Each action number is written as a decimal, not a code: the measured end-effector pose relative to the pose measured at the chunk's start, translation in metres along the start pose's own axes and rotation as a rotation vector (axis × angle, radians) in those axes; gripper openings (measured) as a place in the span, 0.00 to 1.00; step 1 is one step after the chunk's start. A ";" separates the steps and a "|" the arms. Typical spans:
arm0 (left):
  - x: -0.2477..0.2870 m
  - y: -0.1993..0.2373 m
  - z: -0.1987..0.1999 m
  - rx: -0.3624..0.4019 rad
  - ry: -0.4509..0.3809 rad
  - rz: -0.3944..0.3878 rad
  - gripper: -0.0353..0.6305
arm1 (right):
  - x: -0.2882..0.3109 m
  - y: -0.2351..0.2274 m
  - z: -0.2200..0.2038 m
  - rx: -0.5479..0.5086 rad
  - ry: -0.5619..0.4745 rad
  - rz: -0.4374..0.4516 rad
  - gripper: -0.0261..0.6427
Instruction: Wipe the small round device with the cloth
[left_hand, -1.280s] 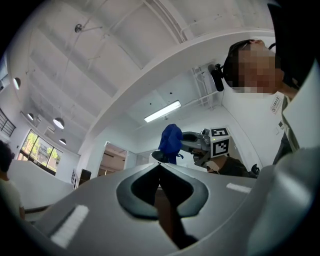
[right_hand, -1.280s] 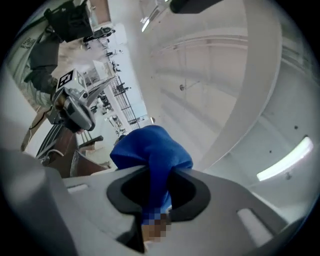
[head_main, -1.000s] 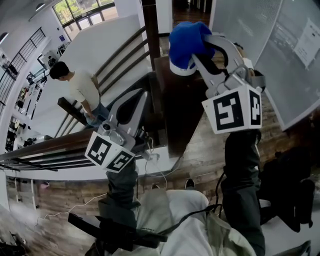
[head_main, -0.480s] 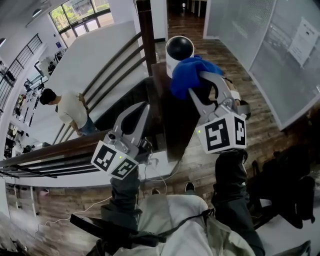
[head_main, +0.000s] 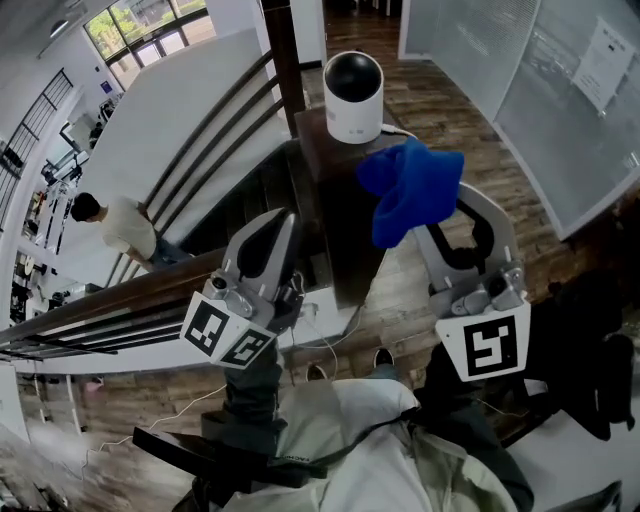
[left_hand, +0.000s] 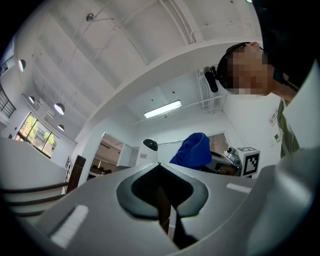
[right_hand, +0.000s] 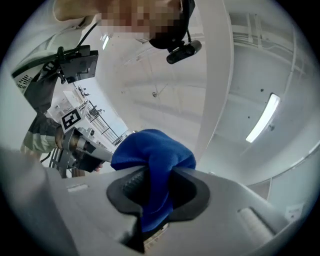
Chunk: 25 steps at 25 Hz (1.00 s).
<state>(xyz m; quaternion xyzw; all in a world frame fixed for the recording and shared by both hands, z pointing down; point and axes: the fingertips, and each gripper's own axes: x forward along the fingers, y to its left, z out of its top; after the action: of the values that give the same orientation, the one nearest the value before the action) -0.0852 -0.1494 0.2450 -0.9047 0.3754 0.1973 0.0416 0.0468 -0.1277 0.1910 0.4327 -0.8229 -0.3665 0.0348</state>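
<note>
The small round device, white with a black dome, stands on a dark wooden post top; it also shows far off as the device. My right gripper is shut on the blue cloth, held in the air just short of the device and right of it, not touching. The cloth is pinched between the jaws of the right gripper and bulges above them. My left gripper hangs left of the post, shut and holding nothing; the left gripper has its jaws closed together.
A dark handrail and a stairwell lie to the left, with a person below. A white cable trails on the wood floor. Glass partitions stand at the right, and a black bag lies at the lower right.
My right gripper has drawn back toward me with the cloth, off the device, which now stands uncovered. The left gripper has barely moved. The person below has walked left.
</note>
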 end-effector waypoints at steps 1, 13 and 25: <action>-0.002 -0.001 -0.003 -0.005 0.003 0.001 0.04 | -0.005 0.004 -0.002 0.013 -0.006 -0.016 0.16; -0.025 -0.005 -0.046 -0.067 0.067 0.054 0.04 | -0.023 0.053 -0.073 0.179 0.118 -0.052 0.16; -0.018 -0.016 -0.044 -0.056 0.038 0.078 0.04 | -0.023 0.057 -0.068 0.155 0.084 0.004 0.16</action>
<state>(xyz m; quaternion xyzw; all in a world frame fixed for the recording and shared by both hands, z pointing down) -0.0711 -0.1360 0.2915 -0.8939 0.4052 0.1917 0.0013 0.0475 -0.1300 0.2823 0.4476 -0.8474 -0.2834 0.0362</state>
